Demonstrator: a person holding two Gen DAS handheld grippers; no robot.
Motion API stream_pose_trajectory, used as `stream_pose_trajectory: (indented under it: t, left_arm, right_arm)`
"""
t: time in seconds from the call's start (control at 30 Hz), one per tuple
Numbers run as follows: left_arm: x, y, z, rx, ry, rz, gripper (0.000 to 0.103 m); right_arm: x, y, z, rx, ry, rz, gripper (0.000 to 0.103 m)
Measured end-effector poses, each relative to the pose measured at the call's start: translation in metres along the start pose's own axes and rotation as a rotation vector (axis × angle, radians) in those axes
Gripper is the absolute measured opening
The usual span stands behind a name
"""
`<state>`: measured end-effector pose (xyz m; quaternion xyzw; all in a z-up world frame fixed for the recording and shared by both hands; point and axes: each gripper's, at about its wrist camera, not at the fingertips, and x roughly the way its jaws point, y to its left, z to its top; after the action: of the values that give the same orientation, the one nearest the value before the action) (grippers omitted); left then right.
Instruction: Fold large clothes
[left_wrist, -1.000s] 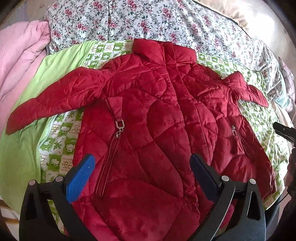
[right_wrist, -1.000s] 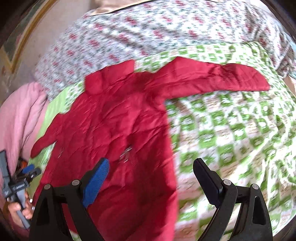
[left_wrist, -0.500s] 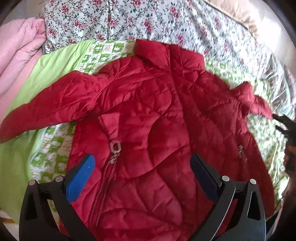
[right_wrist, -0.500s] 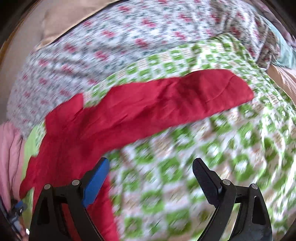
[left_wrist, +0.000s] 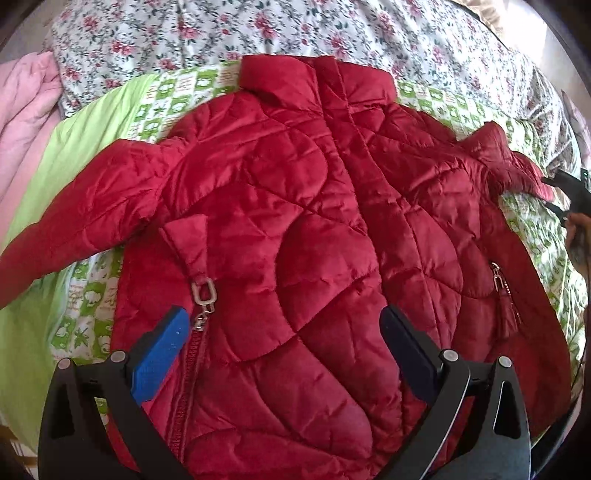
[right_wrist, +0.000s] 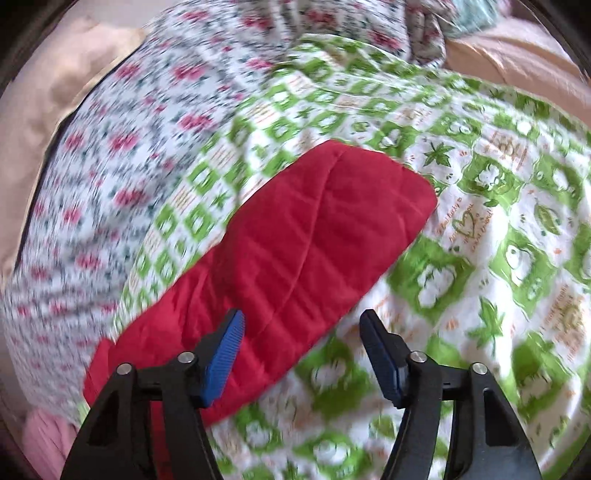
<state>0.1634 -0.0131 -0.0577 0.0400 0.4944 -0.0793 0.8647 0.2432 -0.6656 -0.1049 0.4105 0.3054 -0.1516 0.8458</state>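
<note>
A green patterned sheet (left_wrist: 92, 155) covers the bed, with a floral quilt (left_wrist: 207, 29) at the far side. A red quilted jacket (left_wrist: 295, 221) lies spread front-up on the sheet, sleeves out. The left hand-held gripper (left_wrist: 284, 332) hovers over its near hem, jaws wide apart. The right hand-held gripper (right_wrist: 301, 332) is closing, its pads straddling the right sleeve (right_wrist: 295, 251) without pressing on it.

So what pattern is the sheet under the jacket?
Green-and-white checked print, clearest in the right wrist view.
</note>
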Motion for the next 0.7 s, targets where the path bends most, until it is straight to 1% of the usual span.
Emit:
stream_pose_trajectory:
  t: [0.1, 0.17, 0.2, 0.3, 0.33, 0.37, 0.43, 0.5, 0.67, 0.7]
  left_arm:
    - [0.003, -0.003, 0.000, 0.002, 0.008, -0.014, 0.103]
    - [0.004, -0.005, 0.001, 0.005, 0.008, -0.015, 0.103]
    - [0.004, -0.005, 0.001, 0.006, 0.007, -0.013, 0.103]
    - [0.006, -0.006, 0.001, 0.011, 0.008, -0.011, 0.103]
    - [0.007, -0.005, 0.002, 0.010, 0.009, -0.005, 0.103]
    - [0.008, -0.005, 0.002, 0.007, 0.010, -0.002, 0.103]
    - [0.010, -0.003, 0.003, -0.003, 0.015, -0.008, 0.103]
    - [0.013, -0.001, 0.003, -0.012, 0.023, -0.024, 0.103]
    - [0.013, 0.002, 0.002, -0.013, 0.025, -0.018, 0.103]
    - [0.013, 0.003, 0.002, -0.018, 0.025, -0.019, 0.103]
  right_arm:
    - [0.013, -0.008, 0.006, 0.044, 0.005, -0.007, 0.058]
    - [0.019, -0.012, 0.009, 0.072, -0.004, 0.006, 0.056]
    - [0.021, -0.013, 0.010, 0.081, -0.014, 0.007, 0.052]
    - [0.022, -0.015, 0.012, 0.087, -0.040, 0.004, 0.035]
    - [0.023, -0.014, 0.013, 0.082, -0.041, 0.007, 0.024]
    - [0.023, -0.011, 0.012, 0.071, -0.043, 0.017, 0.016]
    - [0.021, -0.002, 0.011, 0.041, -0.051, 0.025, 0.011]
    - [0.014, 0.011, 0.009, 0.001, -0.067, 0.043, 0.010]
    - [-0.010, 0.051, 0.001, -0.117, -0.121, 0.068, 0.009]
    - [-0.017, 0.063, -0.002, -0.147, -0.135, 0.088, 0.009]
